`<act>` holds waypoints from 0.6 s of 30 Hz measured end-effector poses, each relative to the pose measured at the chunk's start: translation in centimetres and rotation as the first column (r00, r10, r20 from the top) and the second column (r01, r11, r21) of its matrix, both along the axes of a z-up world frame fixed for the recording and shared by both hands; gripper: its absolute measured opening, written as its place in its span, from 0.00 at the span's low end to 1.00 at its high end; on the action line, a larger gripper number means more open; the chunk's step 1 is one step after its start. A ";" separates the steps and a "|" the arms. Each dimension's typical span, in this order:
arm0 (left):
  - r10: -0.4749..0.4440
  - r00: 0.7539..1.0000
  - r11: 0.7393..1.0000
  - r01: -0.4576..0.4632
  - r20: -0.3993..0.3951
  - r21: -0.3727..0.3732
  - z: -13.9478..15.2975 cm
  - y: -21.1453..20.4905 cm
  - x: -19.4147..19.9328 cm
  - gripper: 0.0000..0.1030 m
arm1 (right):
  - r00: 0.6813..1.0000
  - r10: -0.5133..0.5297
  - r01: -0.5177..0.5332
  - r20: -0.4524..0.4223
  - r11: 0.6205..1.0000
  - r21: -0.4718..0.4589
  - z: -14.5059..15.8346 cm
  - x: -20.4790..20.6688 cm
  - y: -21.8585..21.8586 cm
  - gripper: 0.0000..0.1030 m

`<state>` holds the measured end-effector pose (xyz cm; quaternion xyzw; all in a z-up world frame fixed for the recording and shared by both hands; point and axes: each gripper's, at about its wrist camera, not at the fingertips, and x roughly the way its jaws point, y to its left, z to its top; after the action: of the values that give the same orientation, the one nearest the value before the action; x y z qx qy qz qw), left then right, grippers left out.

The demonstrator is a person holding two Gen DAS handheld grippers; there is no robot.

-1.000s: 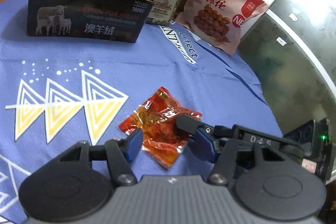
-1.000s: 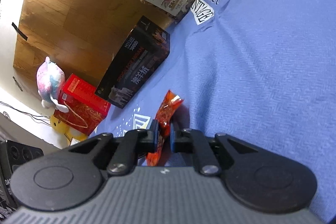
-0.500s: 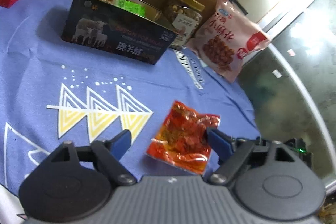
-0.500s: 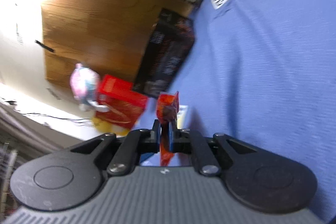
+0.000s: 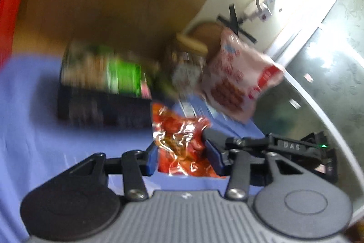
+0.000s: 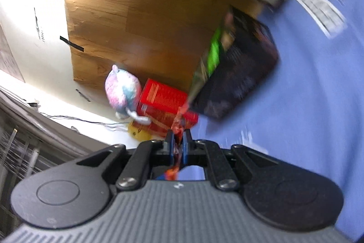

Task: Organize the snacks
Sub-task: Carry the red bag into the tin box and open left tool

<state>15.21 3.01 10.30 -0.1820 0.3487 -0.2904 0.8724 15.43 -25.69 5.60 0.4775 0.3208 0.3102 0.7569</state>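
A crinkled red snack packet (image 5: 179, 142) hangs above the blue cloth (image 5: 34, 111) between both grippers. In the left wrist view my left gripper (image 5: 182, 158) is closing on it, and its blue pads (image 5: 152, 157) touch the packet's two sides. My right gripper (image 5: 206, 132) reaches in from the right and pinches the packet's far edge. The right wrist view shows that gripper (image 6: 178, 145) shut on the packet (image 6: 179, 120), which is seen edge-on. Behind stands the open dark box (image 5: 102, 108) with green packets in it, blurred here and blurred also as the dark box (image 6: 238, 74) in the right wrist view.
A nut jar (image 5: 186, 67) and a pink-and-white snack bag (image 5: 236, 88) stand behind the box at the table's back. The table edge runs down the right, with dark floor beyond. On the floor lie a red box (image 6: 163, 99) and a plush toy (image 6: 122, 90).
Both grippers have risen and swung toward the dark box, lifting the red packet off the cloth. The left jaws spread wide, then narrowed onto the packet. Both views now blur.
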 end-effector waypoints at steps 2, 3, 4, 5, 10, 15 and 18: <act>0.016 0.999 0.999 -0.018 0.039 0.044 1.4 -0.7 2.9 0.41 | 0.999 -0.027 0.029 0.039 0.998 -0.059 1.4 2.4 0.6 0.10; 0.020 0.999 0.998 -0.023 0.047 0.059 1.7 -1.0 4.3 0.41 | 0.997 -0.045 0.049 0.057 0.995 -0.082 2.0 3.6 0.7 0.10; 0.021 0.999 0.998 -0.025 0.048 0.065 1.8 -1.3 5.7 0.41 | 0.996 -0.062 0.069 0.070 0.992 -0.103 2.5 4.7 0.7 0.10; 0.020 0.999 0.997 -0.023 0.043 0.070 1.8 -1.8 7.3 0.41 | 0.993 -0.080 0.091 0.084 0.987 -0.136 2.9 5.8 0.8 0.10; 0.078 0.997 0.972 -0.080 0.016 0.223 -1.0 -4.3 12.9 0.57 | 0.974 -0.110 0.197 0.198 0.843 -0.501 3.7 10.2 3.3 0.15; 0.116 0.993 0.970 -0.115 0.008 0.214 -2.3 -3.7 13.0 0.57 | 0.945 -0.130 0.293 0.300 0.745 -0.599 2.8 8.0 2.7 0.24; 0.132 0.991 0.967 -0.135 0.032 0.215 -1.9 -3.7 11.1 0.57 | 0.934 -0.164 0.326 0.317 0.754 -0.571 1.6 4.9 1.5 0.24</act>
<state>26.29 -0.65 8.37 -0.1065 0.3576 -0.1929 0.9075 20.30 -24.17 7.17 0.2010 0.2414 0.1430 0.9386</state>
